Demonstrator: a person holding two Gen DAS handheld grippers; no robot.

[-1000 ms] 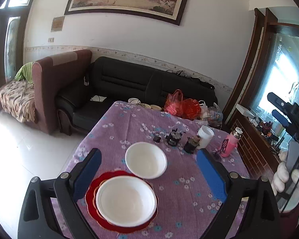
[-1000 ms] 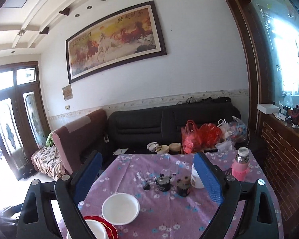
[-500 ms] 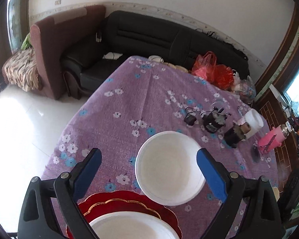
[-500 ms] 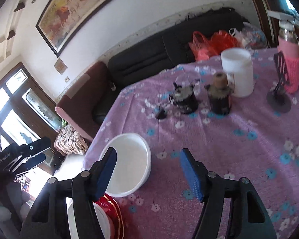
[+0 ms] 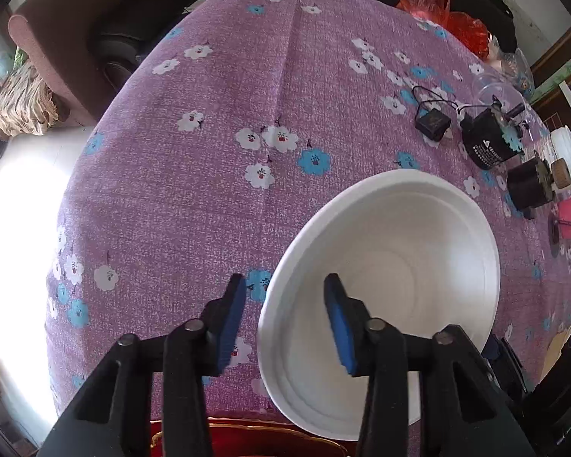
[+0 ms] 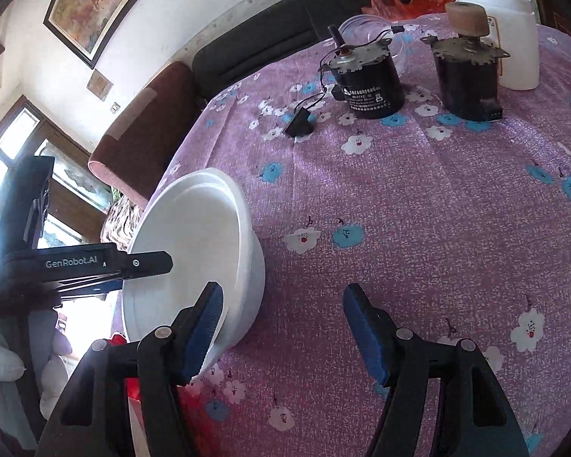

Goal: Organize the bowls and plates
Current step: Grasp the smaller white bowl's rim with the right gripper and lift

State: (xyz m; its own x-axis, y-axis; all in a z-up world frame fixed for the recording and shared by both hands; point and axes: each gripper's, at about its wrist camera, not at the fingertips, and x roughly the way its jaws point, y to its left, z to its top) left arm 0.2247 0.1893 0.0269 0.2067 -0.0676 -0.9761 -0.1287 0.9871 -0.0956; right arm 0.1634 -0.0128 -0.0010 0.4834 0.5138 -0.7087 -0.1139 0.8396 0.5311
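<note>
Near worktop's [image 5: 209,190] front edge: white bowl [image 5: 392,266] sits on purple floral cloth, red plate [image 5: 247,441] just behind it at edge. Left gripper [image 5: 285,323] straddles bowl's left rim — jaws just closing, pads not yet on it. Right gripper [image 6: 281,335] also closing, left pad at bowl's right wall — contact unclear.

Both grippers point downward, the left gripper [image 5: 285,327] just narrowed, the right gripper [image 6: 283,337] closing but half-spread.
</note>
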